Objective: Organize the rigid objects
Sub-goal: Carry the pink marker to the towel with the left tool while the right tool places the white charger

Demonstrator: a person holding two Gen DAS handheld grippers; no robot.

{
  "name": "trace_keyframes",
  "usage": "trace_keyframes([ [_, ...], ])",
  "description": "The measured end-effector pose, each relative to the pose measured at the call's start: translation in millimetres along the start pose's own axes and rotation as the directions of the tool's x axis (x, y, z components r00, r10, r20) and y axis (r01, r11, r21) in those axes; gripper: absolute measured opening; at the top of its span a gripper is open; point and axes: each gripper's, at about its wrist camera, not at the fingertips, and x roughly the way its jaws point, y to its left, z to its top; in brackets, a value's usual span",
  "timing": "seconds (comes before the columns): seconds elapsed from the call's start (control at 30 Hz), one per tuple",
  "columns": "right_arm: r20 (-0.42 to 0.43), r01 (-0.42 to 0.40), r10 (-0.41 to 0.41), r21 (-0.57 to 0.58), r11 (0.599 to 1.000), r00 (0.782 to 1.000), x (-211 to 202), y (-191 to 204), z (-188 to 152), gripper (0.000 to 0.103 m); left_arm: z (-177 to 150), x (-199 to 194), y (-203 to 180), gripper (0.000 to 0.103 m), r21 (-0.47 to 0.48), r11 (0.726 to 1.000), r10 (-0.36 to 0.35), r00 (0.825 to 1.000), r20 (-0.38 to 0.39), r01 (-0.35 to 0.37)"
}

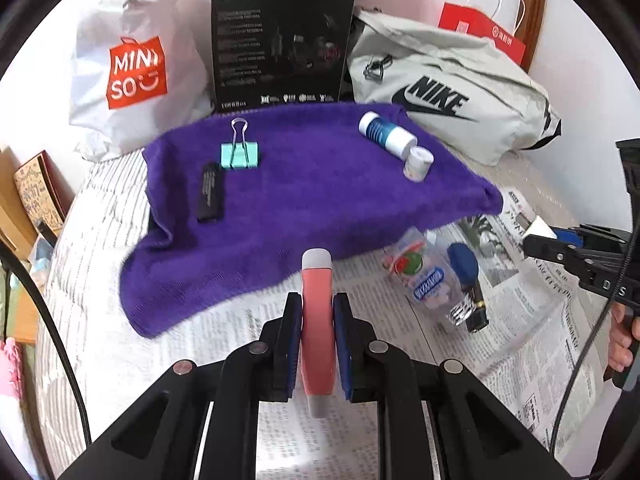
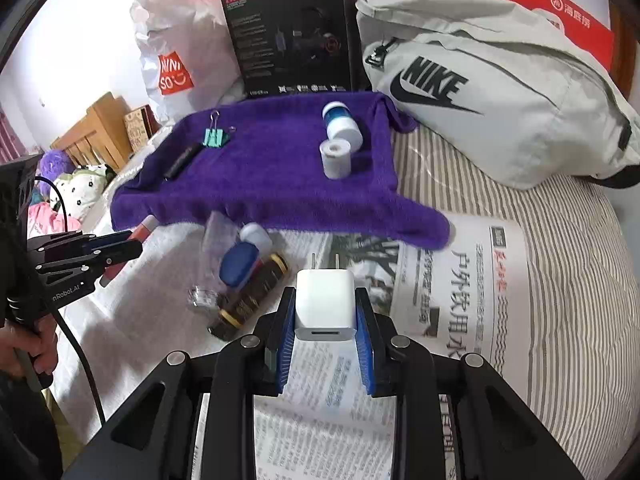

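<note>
My left gripper (image 1: 317, 308) is shut on a pink tube with grey ends (image 1: 317, 320), held above the newspaper just short of the purple towel (image 1: 304, 196). My right gripper (image 2: 325, 304) is shut on a white USB charger plug (image 2: 325, 304), prongs pointing forward. On the towel lie a teal binder clip (image 1: 239, 154), a black stick (image 1: 209, 192), a blue-and-white bottle (image 1: 386, 133) and a small white roll (image 1: 418, 163). On the newspaper (image 2: 460, 280) lie a clear packet (image 1: 424, 280), a blue-capped item (image 2: 238, 265) and a dark gold-banded tube (image 2: 252, 296).
A Miniso bag (image 1: 136, 68), a black headset box (image 1: 280, 44) and a grey Nike bag (image 2: 492, 92) line the back wall. Red boxes (image 2: 560, 20) stand behind them. The bed has striped sheets (image 2: 568, 264); wooden furniture (image 2: 96, 128) is at left.
</note>
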Motion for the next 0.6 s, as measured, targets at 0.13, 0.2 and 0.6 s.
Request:
trace_keyframes([
  [0.13,0.008,-0.009,0.01,-0.023,1.0,1.0,2,4,17,0.028,13,-5,12,0.016,-0.003,1.0,0.024,1.0,0.015,-0.024],
  [0.2,0.012,-0.011,0.011,-0.037,0.999,1.0,4,6,27,0.028,19,-5,18,0.016,-0.008,1.0,0.03,0.999,0.02,-0.03],
  [0.6,-0.051,-0.051,0.048,-0.057,0.997,0.998,57,12,95,0.028,45,15,44,0.016,-0.042,0.999,0.021,1.0,0.014,-0.02],
])
